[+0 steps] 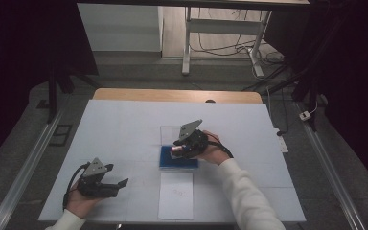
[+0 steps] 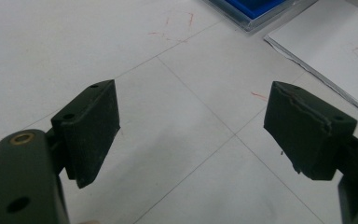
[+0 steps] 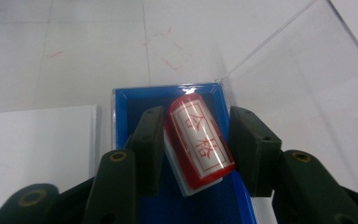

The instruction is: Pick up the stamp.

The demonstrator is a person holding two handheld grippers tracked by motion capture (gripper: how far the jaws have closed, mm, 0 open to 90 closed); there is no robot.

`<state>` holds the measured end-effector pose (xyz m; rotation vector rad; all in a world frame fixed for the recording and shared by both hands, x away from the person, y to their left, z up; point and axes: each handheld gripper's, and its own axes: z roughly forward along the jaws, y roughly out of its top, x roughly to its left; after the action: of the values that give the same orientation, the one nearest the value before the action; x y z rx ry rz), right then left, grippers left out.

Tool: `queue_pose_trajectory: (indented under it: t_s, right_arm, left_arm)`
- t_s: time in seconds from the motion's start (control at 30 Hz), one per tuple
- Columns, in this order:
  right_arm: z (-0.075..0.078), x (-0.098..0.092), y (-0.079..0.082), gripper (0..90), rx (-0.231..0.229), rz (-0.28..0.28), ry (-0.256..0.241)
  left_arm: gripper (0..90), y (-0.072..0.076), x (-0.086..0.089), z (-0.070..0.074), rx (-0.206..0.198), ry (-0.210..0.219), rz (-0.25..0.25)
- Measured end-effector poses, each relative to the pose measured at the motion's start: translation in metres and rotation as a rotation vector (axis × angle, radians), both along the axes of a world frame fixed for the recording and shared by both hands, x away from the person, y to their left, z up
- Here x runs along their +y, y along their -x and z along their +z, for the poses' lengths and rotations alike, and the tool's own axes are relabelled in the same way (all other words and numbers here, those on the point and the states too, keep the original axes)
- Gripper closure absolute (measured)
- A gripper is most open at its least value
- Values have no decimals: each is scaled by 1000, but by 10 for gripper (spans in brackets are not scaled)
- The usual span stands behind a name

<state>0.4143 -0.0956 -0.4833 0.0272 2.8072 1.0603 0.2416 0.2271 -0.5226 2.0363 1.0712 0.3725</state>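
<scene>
Fingers (image 3: pixel 151 149) of the right gripper (image 3: pixel 196 151): we record them set to either side of a red stamp (image 3: pixel 198 140) with a white label in red characters; the stamp lies tilted between them, its far end toward the rear of the tray. Whether both fingers press on it we cannot tell for certain, though they sit close against its sides. Stamp position: over a blue ink-pad tray (image 3: pixel 123 100), whose clear lid (image 3: pixel 303 84) lies open and flat beyond it. In the high view we list the same gripper (image 1: pixel 184 143) above the blue tray (image 1: pixel 165 163) at mid-counter.

Fingers (image 2: pixel 91 130) of the left gripper (image 2: pixel 191 130): spread wide, nothing between them, above the bare white counter (image 2: pixel 74 42). We note a white sheet (image 1: pixel 176 195) just in front of the tray, near the counter's front edge.
</scene>
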Motion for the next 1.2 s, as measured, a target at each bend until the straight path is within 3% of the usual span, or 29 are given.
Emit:
queue_pose_trajectory:
  t_s: [0.2,0.4,0.53,0.67,1.2]
  right_arm:
    - [-1,-1,-2,674,5,-4,0]
    - [-1,-1,-1,697,11,-4,-15]
    - [0,-2,-2,699,39,-14,-37]
    - [1,-4,-3,700,62,-44,-62]
    - [8,-15,1,701,78,-165,-113]
  left_arm:
    - [181,0,1,0,1,2,3]
    - [181,1,1,0,0,1,3]
    - [181,1,2,0,0,2,5]
    - [181,1,2,0,0,1,6]
    - [182,1,2,0,-2,2,8]
